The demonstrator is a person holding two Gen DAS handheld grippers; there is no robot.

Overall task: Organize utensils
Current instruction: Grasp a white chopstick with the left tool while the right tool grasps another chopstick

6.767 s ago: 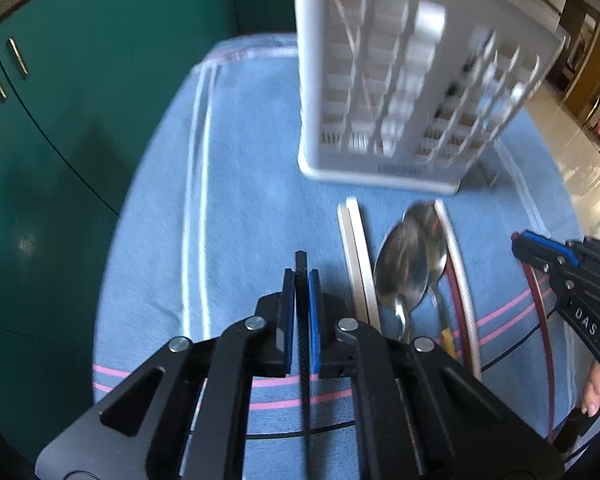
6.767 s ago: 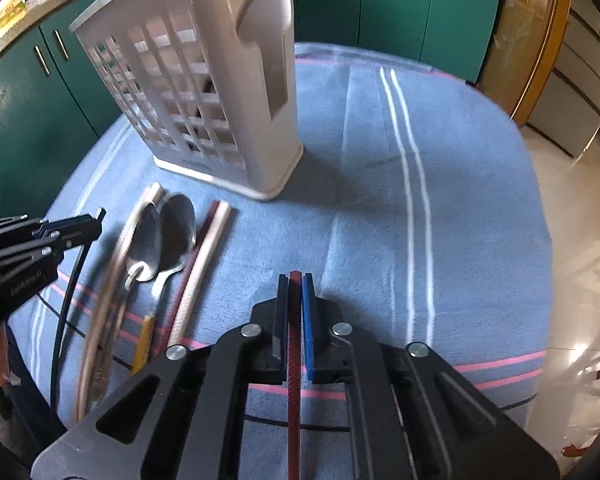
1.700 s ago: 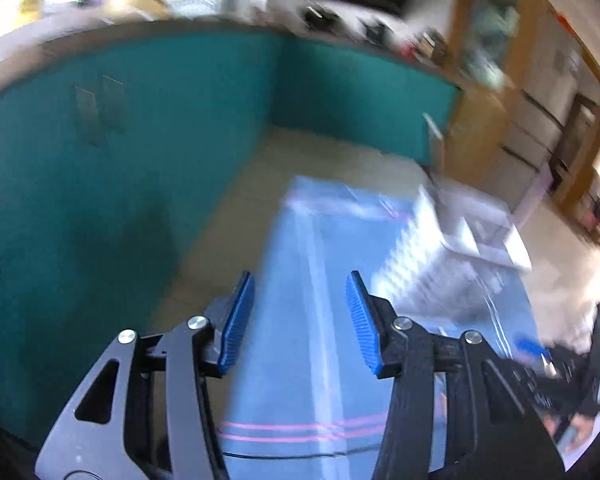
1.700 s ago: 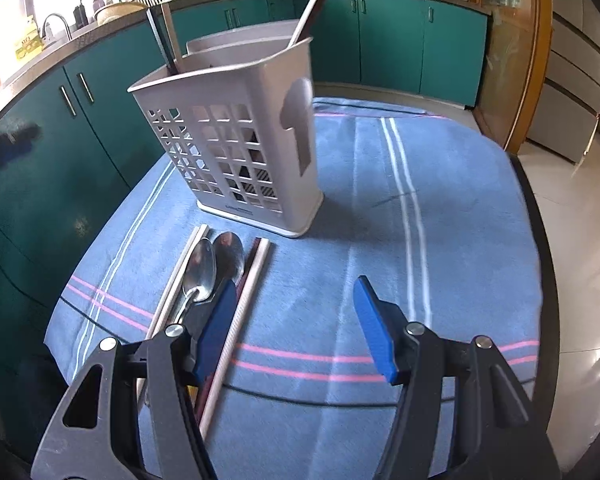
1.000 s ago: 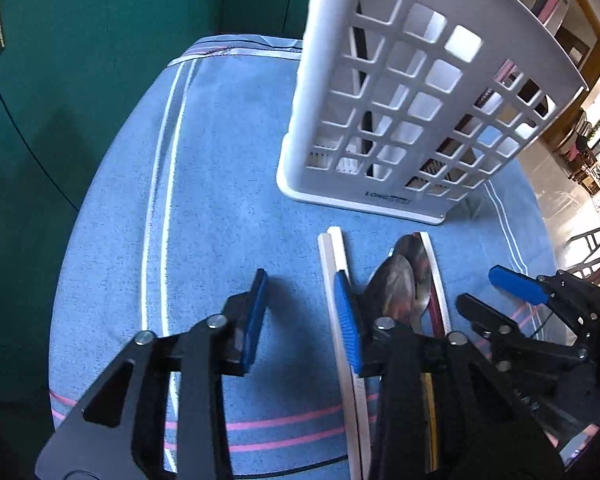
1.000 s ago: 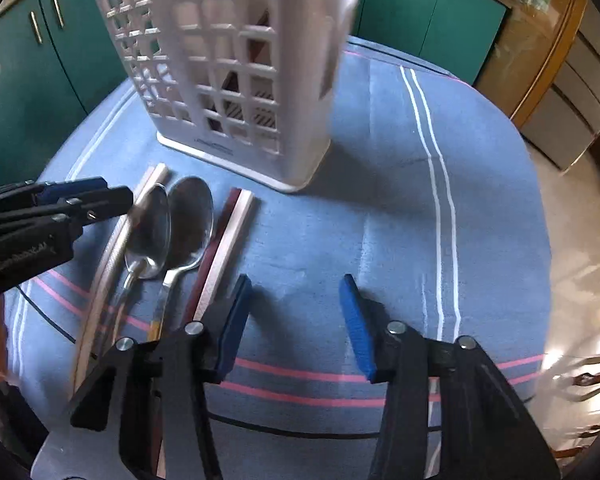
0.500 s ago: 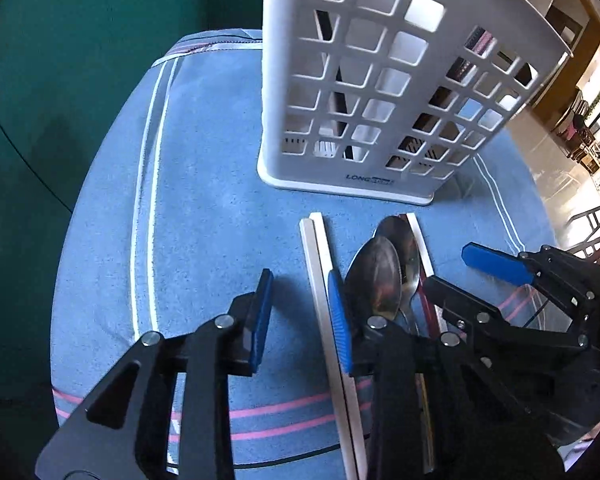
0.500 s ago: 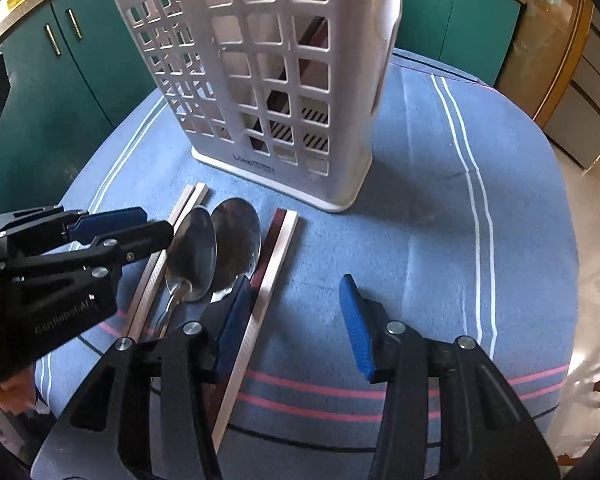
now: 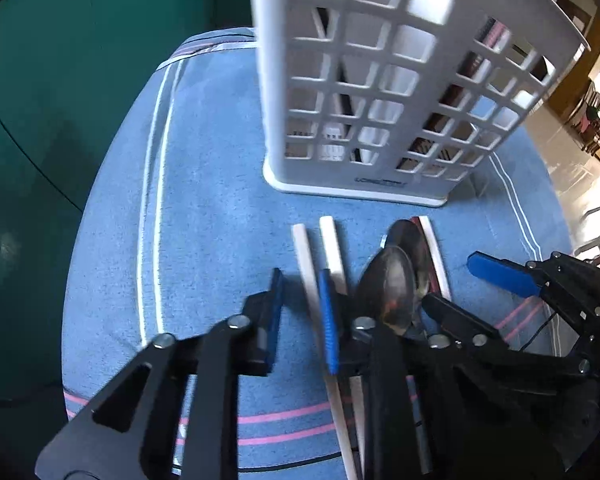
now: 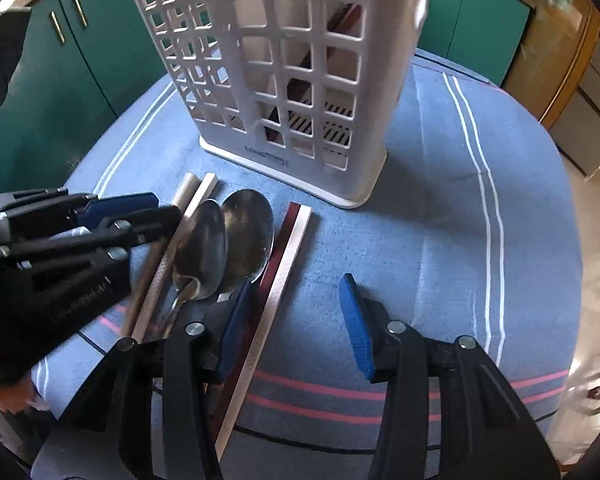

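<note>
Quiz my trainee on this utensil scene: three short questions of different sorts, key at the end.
1. True or false: the two shiny metal spoons lie inside the white plastic lattice basket.
2. The right gripper is: A, shut on a spoon; B, open, with the maroon-and-white chopstick pair between its fingers; C, open above the basket.
3. How many loose chopsticks lie on the blue striped cloth?

Key: 1 false, they lie on the cloth; 2 B; 3 four.
</note>
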